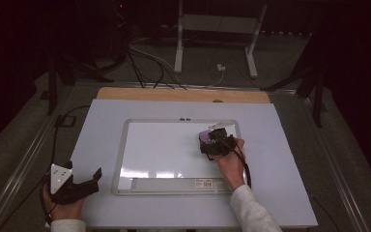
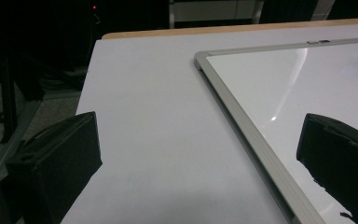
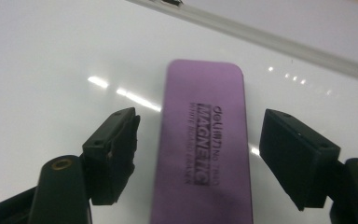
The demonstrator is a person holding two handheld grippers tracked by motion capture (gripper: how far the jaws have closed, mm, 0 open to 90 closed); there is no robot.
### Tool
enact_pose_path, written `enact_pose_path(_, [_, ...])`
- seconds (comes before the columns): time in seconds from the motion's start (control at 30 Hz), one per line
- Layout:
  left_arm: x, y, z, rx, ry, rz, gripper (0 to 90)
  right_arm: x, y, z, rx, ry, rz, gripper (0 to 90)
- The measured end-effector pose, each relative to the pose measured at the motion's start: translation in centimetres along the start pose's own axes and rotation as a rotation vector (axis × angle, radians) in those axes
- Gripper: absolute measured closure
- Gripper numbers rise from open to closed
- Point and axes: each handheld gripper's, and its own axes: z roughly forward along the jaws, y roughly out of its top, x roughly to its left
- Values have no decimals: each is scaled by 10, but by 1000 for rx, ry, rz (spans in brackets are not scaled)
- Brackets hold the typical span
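Note:
A purple magnetic eraser [image 3: 204,140] lies flat on the whiteboard [image 1: 164,152], near the board's far right corner [image 1: 206,135]. My right gripper [image 3: 198,158] straddles the eraser with its jaws apart; a gap shows on each side, so neither pad presses on it. In the high view that right gripper [image 1: 216,141] sits over the board's upper right part. My left gripper [image 1: 91,180] rests on the table off the board's near left corner, jaws wide apart with nothing between them [image 2: 200,163].
The whiteboard's metal frame [image 2: 242,126] runs just right of the left gripper. A pen tray [image 1: 174,183] lines the board's near edge. Beyond the pale table top [image 1: 101,125] stand a wooden strip, cables and a metal stand on the floor.

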Motion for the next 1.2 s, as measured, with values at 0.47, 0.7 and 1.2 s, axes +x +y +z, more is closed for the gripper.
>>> enact_pose_path(0.47, [-1,0,0,1,-5,3,5,14,-9,1,39,-32,-84,391])
enact_pose_path(0.7, [-1,0,0,0,-6,2,5,12,-9,1,37,-29,-72,388])
enact_pose_path(1.2, [-1,0,0,3,-4,3,5,15,-11,2,29,-76,-94,356])
